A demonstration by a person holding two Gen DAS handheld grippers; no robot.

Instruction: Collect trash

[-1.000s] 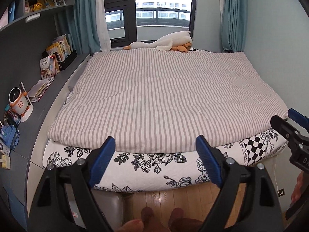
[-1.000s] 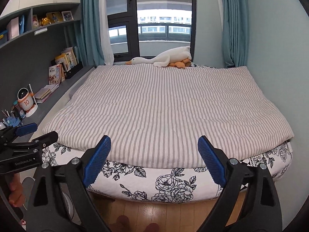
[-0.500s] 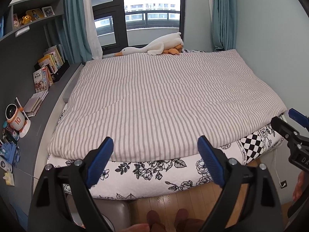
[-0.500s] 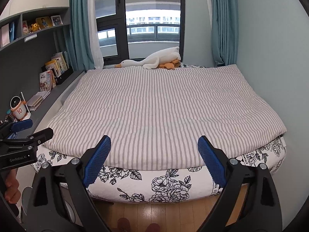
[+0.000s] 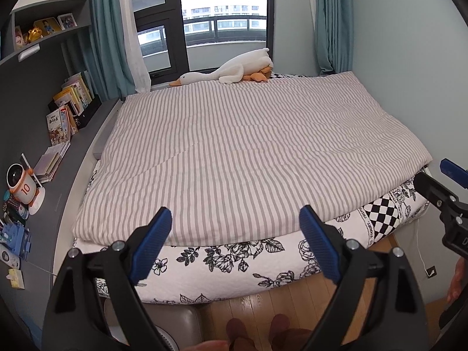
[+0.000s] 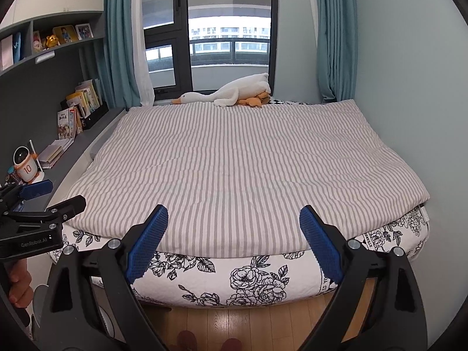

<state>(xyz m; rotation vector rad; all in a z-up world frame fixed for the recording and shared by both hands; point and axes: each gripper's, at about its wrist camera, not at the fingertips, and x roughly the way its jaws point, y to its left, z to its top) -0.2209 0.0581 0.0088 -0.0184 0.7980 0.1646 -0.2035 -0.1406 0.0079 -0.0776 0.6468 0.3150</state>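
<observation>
I see no piece of trash in either view. My left gripper (image 5: 235,245) is open and empty, held above the wooden floor at the foot of the bed; it also shows at the left edge of the right wrist view (image 6: 44,196). My right gripper (image 6: 234,244) is open and empty, beside it at the same height; its fingers show at the right edge of the left wrist view (image 5: 438,187). A grey bin-like container (image 5: 172,324) sits on the floor below the left gripper, mostly hidden.
A bed with a striped duvet (image 5: 248,152) over a floral sheet (image 6: 248,278) fills the room. A plush goose (image 6: 228,93) lies at its head by the window. A grey ledge (image 5: 49,204) at left holds books, a small robot toy (image 5: 22,184) and small items. My feet (image 5: 254,330) stand on the wooden floor.
Both grippers have risen and drawn back a little from the bed, so the bed sits lower and smaller in both views. Both stay open and empty.
</observation>
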